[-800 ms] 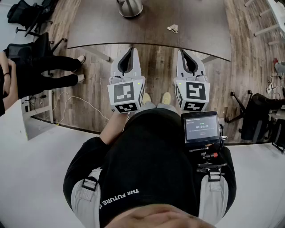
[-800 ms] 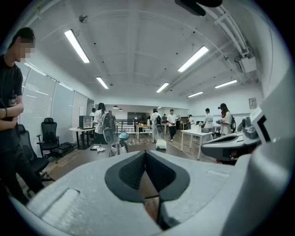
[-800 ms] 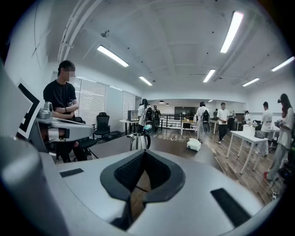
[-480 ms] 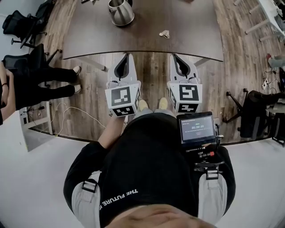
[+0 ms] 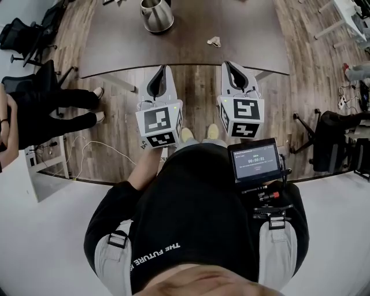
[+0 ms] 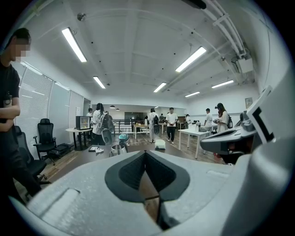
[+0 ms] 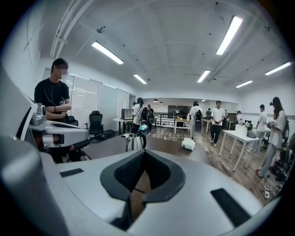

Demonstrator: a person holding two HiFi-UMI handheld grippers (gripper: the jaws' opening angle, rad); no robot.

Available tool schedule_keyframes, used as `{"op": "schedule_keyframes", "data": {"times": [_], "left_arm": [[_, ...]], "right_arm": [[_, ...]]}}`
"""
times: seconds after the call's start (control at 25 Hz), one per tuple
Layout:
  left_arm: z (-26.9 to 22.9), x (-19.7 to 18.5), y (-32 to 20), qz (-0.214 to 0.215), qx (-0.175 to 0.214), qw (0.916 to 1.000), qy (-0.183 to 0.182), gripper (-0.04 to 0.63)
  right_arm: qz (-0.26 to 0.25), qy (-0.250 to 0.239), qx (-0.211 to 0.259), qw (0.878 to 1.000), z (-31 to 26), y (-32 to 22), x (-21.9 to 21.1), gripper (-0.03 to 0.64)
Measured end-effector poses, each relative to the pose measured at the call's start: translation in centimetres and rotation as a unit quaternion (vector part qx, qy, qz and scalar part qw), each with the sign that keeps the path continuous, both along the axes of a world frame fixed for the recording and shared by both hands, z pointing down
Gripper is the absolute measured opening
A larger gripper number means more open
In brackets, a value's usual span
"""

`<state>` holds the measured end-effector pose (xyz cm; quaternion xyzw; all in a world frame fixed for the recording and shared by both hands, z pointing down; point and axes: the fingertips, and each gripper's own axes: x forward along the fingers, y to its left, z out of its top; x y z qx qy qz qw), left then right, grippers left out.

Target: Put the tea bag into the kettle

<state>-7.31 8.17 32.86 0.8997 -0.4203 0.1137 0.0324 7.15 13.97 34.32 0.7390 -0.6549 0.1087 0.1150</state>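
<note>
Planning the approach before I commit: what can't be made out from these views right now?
- Kettle: the head view's top edge cuts off its top; in the right gripper view it is too small to show whether the lid is open.
- Tea bag: tiny in the head view, string and tag indistinct; not found in either gripper view.

Table (image 5: 248, 29) ahead; on it kettle (image 5: 156, 14) at left, tea bag (image 5: 214, 41) to its right, nearer me. My left claw (image 5: 163, 69), right claw (image 5: 227, 65) abreast at near edge.
</note>
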Motion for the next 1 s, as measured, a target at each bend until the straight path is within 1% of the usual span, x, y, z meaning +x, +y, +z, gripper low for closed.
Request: {"op": "schedule_keyframes", "data": {"times": [0.12,0.28,0.36,0.52,0.6,0.76,1.0], "left_arm": [[0.0,0.0,0.0,0.006,-0.004,1.0,0.001,0.003],[0.6,-2.7,-0.9,0.017,-0.009,0.9998,0.006,0.003],[0.6,-3.0,-1.5,0.023,-0.007,0.9997,0.008,0.003],[0.3,-4.5,-0.8,0.026,-0.006,0.9995,0.017,0.003],[0.3,-4.2,-0.9,0.029,-0.007,0.9994,0.015,0.003],[0.5,-1.6,-1.8,0.038,-0.005,0.9992,0.006,0.003],[0.1,0.8,-3.5,0.031,0.002,0.9995,0.004,0.003]], "right_arm": [[0.003,0.007,-0.003,1.0,-0.7,0.1,-0.4,0.006],[-0.001,0.016,-0.001,1.0,-1.0,-0.7,-4.1,0.006],[-0.003,0.021,0.002,1.0,-1.1,-1.3,-4.9,0.006],[-0.002,0.028,0.004,1.0,-1.4,-0.4,-6.6,0.006],[0.0,0.029,0.004,1.0,-1.6,-0.5,-6.4,0.006],[0.002,0.024,0.006,1.0,-1.4,-1.6,-4.0,0.006],[-0.005,0.022,0.018,1.0,-1.9,-3.7,-1.5,0.006]]}}
